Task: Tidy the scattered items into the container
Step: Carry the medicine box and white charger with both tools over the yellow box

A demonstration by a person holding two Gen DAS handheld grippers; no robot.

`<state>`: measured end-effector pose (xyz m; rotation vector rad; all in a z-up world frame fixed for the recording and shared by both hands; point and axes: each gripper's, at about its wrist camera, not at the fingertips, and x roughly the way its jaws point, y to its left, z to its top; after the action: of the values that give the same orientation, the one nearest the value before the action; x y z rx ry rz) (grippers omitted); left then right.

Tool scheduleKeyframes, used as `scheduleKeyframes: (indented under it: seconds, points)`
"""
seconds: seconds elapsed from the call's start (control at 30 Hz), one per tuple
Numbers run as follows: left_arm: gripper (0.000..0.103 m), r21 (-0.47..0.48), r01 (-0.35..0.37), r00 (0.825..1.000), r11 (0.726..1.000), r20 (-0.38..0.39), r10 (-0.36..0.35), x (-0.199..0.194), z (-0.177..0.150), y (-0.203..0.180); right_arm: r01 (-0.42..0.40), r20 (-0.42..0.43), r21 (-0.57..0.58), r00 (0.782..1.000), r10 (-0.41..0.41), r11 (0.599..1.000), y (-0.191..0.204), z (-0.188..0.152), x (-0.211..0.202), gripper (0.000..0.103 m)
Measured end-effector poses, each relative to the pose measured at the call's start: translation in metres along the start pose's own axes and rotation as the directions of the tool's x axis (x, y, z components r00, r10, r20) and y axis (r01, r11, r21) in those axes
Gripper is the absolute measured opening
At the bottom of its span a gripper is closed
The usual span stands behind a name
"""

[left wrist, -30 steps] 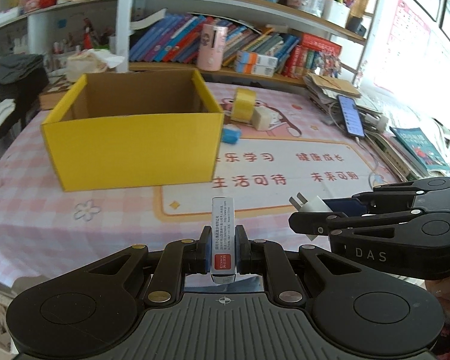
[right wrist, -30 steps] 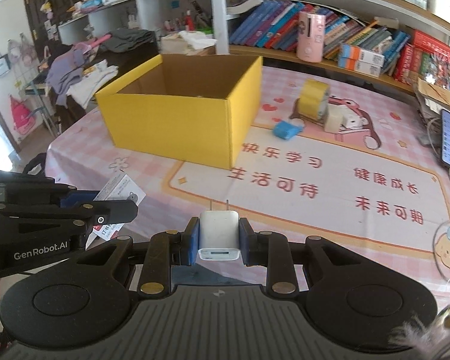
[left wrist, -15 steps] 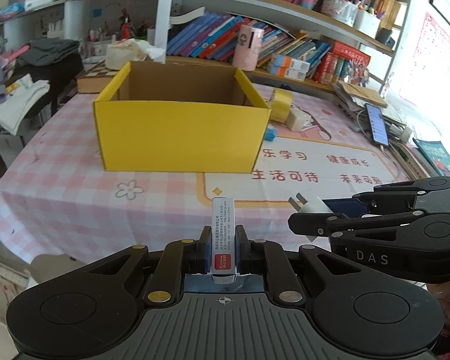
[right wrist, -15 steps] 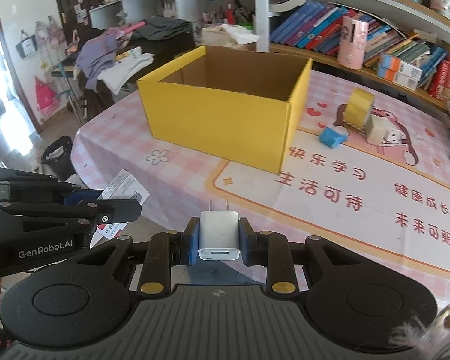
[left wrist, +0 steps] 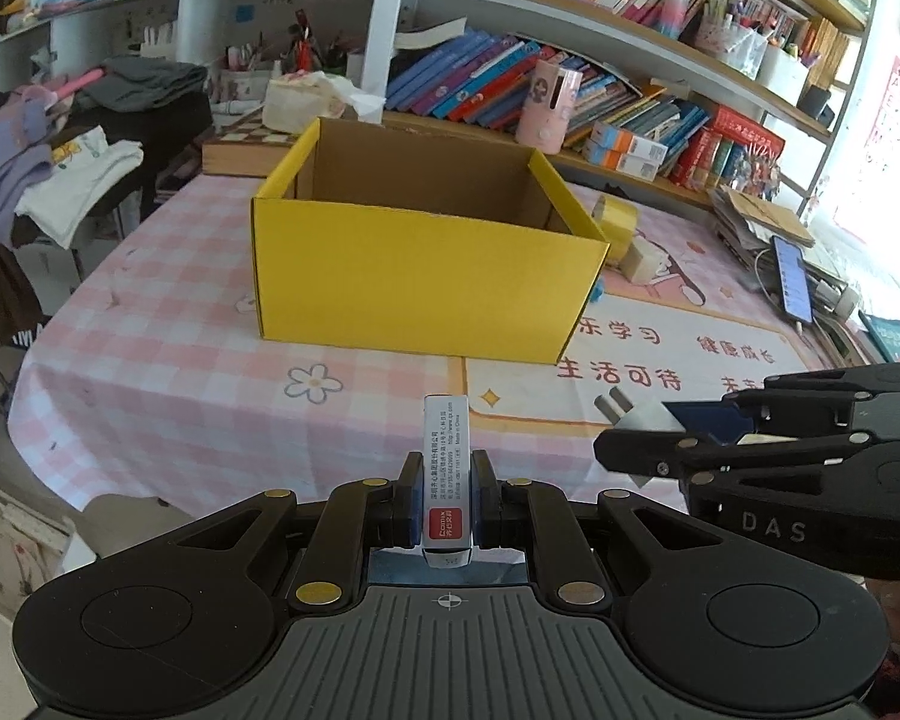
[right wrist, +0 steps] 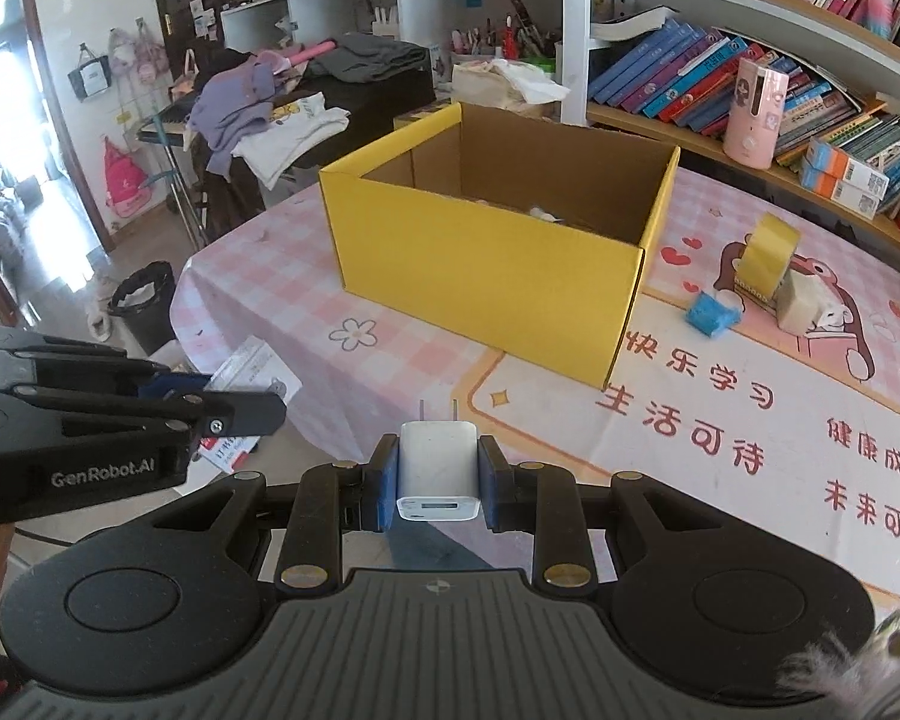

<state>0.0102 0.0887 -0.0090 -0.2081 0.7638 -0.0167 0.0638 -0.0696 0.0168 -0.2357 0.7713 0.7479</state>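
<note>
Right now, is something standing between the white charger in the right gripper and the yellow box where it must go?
Nothing visible does. The right gripper holds the white charger ahead of the yellow box; only bare tablecloth lies between. The box's near wall must be cleared from above.

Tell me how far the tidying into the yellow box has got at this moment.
Done: the yellow box already holds at least one small pale item, partly hidden by its wall.
In hand: the left gripper is shut on a small white packet, the right gripper on a white charger plug; both are short of the box.
Left: the yellow tape roll, blue item and beige block lie on the table.
</note>
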Motion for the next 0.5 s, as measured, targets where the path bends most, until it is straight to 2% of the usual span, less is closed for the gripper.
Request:
scheduleKeyframes:
  seconds: [0.2,0.5]
  points:
    - [0.013,0.010,-0.015,1.000,1.000,0.023,0.014,0.007,0.018,0.003,-0.018,0.040,-0.024,0.999,0.019,1.000,-0.006,0.017,0.010,0.025]
    - [0.013,0.108,-0.026,0.991,0.994,0.134,0.011,0.018,0.086,0.000,-0.030,0.166,-0.042,0.985,0.037,0.999,-0.029,0.087,0.021,0.025]
